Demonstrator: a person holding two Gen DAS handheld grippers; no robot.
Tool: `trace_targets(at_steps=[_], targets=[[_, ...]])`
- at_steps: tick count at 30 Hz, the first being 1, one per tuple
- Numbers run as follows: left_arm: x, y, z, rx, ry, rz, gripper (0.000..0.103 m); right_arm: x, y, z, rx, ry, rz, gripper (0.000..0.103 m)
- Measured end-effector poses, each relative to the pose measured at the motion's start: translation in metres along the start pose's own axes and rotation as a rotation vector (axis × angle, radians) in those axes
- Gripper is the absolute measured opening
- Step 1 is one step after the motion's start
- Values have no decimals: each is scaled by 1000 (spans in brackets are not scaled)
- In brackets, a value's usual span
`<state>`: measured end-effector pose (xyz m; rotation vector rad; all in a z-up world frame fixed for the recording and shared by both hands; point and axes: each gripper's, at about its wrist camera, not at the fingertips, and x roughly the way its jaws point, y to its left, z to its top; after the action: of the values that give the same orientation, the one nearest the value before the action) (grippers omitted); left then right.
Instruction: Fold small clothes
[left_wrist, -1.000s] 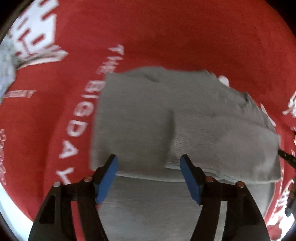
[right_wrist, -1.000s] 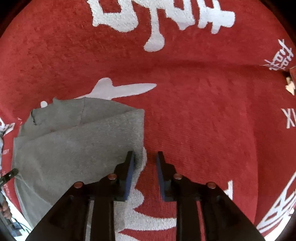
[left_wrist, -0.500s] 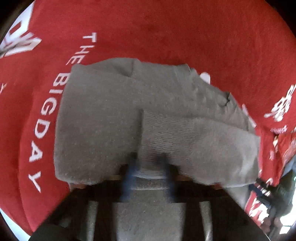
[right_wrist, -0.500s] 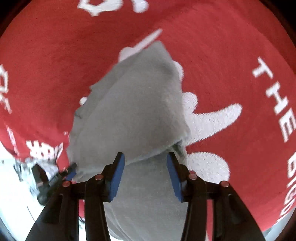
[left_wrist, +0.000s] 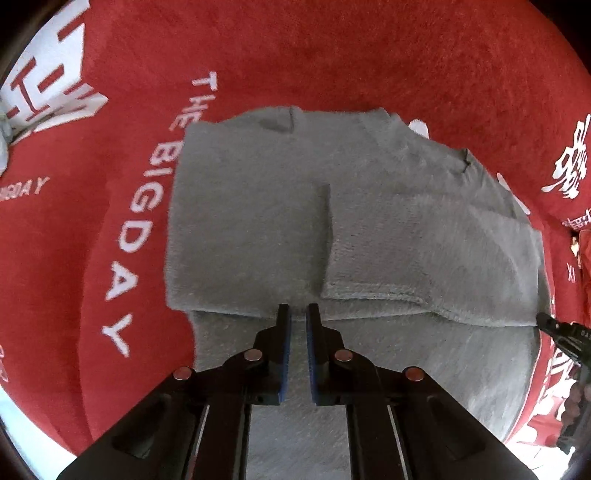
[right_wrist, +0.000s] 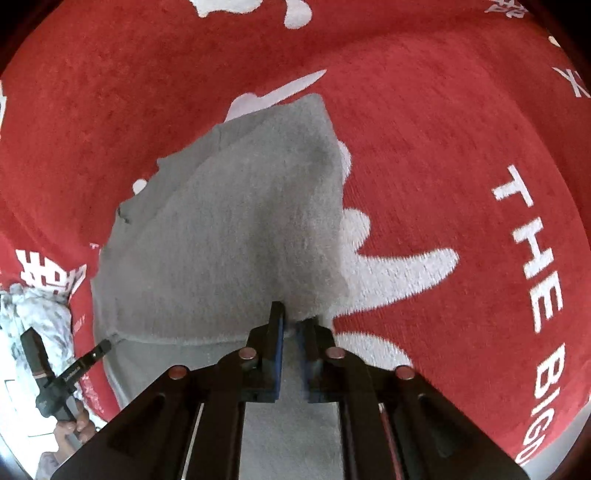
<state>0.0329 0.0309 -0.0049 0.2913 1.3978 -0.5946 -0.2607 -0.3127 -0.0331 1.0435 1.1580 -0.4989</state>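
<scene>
Grey fleece garment (left_wrist: 369, 229) lies folded on a red cloth (left_wrist: 332, 55) printed with white lettering, its upper layers doubled toward the near edge and a further layer spreading beneath the tools. In the right wrist view the same garment (right_wrist: 236, 236) rises as a lifted flap, with white characters on the cloth just beside it and a crumpled white-grey fabric (right_wrist: 40, 317) at the left border. The left tool (left_wrist: 298, 321) has its blue-padded fingers nearly pressed together at the fold's near edge; whether cloth sits between them I cannot tell. The right tool (right_wrist: 293, 325) pinches the flap's near corner, fingers drawn close on the fleece.
</scene>
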Motion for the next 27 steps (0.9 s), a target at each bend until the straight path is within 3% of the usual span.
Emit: trace_targets(at_steps=[6,11,13,14,16,22,27], targets=[[-17,5,9,-51,-24,-16,12,-12,8,-9,-49,-1,-50,12],[-11,-11,17,-33,0,5,15,-26,22,-8,-98,-75,-75,12],[-10,-16,16,-21,-7,50,64,-27,29,-4,-123,-92,-80,12],[-13,-19,16,-18,-31,79,93,-25,33,-2,-136,-97,-83,12],[-18,-24,15,-3,-79,94,95,-16,41,4,-151,-100,-87,12],[-1,-31,19,11,-31,100,95,13,36,18,-191,-48,-170,9],[9,-31,13,12,1,118,95,6,23,18,-175,-56,-138,7]])
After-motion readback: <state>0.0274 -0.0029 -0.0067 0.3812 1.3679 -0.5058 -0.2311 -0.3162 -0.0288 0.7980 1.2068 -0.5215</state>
